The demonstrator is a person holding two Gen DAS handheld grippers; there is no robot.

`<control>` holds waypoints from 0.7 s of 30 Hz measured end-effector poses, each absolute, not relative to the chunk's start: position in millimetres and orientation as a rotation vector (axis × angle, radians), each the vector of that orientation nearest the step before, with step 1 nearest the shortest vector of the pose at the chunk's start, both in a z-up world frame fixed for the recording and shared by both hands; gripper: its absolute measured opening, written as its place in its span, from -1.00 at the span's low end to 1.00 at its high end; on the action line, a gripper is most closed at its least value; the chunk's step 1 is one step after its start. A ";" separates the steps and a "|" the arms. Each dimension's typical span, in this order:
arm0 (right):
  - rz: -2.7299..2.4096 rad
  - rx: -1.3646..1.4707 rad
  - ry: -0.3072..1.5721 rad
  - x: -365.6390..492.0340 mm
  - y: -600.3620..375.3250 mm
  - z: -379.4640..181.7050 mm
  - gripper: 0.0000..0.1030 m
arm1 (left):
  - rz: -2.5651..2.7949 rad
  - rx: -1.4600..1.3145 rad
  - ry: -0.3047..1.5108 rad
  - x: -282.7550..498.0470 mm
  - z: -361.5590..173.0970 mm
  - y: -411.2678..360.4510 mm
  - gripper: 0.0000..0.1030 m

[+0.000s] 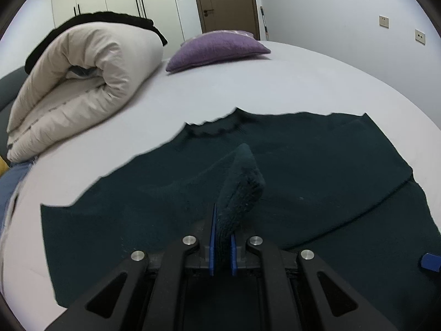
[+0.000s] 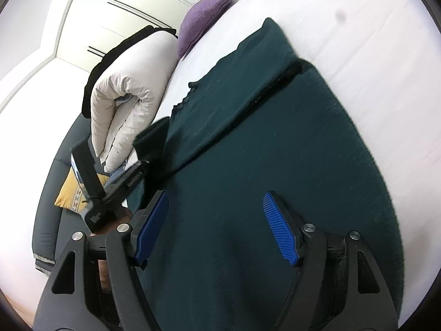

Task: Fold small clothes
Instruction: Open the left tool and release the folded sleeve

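The left gripper points downward, its blue pads pinched nearly together on a raised fold of a dark green sweater. The right gripper also tilts downward above the same garment, its blue pads spread well apart with nothing between them. In the right wrist view, the left gripper's black body shows at left.
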State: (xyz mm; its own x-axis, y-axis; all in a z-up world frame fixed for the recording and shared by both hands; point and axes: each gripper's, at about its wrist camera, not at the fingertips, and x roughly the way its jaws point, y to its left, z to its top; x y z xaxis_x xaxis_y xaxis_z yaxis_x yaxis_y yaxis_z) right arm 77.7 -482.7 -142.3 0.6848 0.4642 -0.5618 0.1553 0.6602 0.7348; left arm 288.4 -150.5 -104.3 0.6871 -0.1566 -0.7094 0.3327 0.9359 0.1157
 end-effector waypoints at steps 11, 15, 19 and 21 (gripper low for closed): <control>0.157 0.784 0.846 85.8 -480.6 -135.4 0.36 | -0.323 0.143 0.795 257.3 -96.5 -120.5 0.88; 0.180 0.689 0.854 113.9 -463.9 -118.9 0.37 | -0.376 0.050 0.807 235.9 -88.5 -72.2 0.88; 0.247 0.594 0.878 171.9 -429.5 -102.5 0.37 | -0.301 -0.109 0.797 236.3 -84.7 -0.1 0.87; 0.275 0.548 0.903 203.0 -408.1 -99.8 0.37 | -0.254 -0.165 0.786 240.4 -85.0 32.0 0.87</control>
State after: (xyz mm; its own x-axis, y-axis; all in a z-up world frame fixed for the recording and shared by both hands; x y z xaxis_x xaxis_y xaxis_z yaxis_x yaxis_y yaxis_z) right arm 203.0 -408.1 -99.8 0.5970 0.4476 -0.6657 0.0001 0.8298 0.5580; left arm 240.4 32.0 -85.0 0.6784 -0.2858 -0.6768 0.1638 0.9569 -0.2399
